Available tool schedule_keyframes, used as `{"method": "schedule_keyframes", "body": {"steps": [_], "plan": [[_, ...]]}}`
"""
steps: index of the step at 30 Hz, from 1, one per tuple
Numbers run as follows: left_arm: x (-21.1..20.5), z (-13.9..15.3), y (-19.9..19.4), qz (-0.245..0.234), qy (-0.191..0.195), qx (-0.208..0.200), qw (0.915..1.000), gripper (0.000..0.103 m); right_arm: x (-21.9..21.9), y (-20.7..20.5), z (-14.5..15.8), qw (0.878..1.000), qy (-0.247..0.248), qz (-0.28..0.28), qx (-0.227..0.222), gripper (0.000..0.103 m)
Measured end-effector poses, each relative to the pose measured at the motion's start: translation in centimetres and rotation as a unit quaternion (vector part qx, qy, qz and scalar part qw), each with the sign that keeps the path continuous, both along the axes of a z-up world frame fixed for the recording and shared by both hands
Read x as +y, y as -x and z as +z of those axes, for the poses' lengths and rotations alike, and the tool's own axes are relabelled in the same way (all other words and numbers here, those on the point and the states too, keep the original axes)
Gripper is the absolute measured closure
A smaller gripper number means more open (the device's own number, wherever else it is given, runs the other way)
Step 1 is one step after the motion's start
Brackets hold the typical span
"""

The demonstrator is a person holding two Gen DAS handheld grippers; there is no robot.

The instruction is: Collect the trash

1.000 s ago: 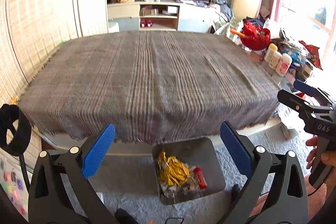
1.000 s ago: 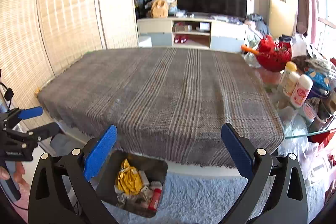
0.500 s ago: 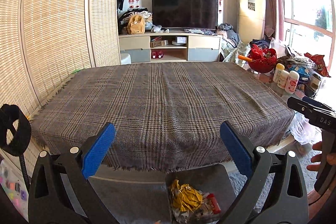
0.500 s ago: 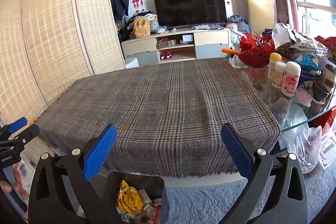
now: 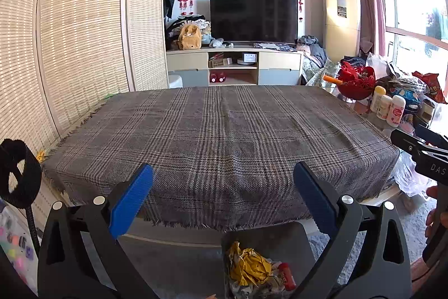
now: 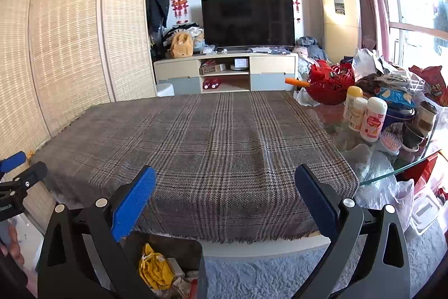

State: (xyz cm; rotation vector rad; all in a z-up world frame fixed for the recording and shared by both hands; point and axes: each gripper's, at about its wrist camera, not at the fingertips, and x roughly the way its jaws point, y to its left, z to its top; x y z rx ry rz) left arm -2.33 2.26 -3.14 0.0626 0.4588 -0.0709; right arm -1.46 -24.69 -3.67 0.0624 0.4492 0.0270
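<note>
Left hand-held gripper [image 5: 223, 188]: jaws wide apart, empty, above the bin.
Bin [image 5: 301, 238]: on the floor under the desk's near edge, holding yellow wrapper [image 5: 247, 265] and other trash.
Desk [image 5: 221, 131]: bare plaid cloth; scan before finishing.
Right hand-held gripper [image 6: 225, 189]: spread, empty, right of the bin.
</note>
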Motion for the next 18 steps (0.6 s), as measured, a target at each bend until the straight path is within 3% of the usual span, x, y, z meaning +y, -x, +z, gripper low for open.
{"method": "schedule_keyframes", "body": {"steps": [18], "plan": [[0.31, -0.6, -0.26, 0.005, 0.008, 0.019, 0.9998, 0.008, 0.72, 0.06, -0.41, 1.0, 0.008, 0.005, 0.017, 0.003]]}}
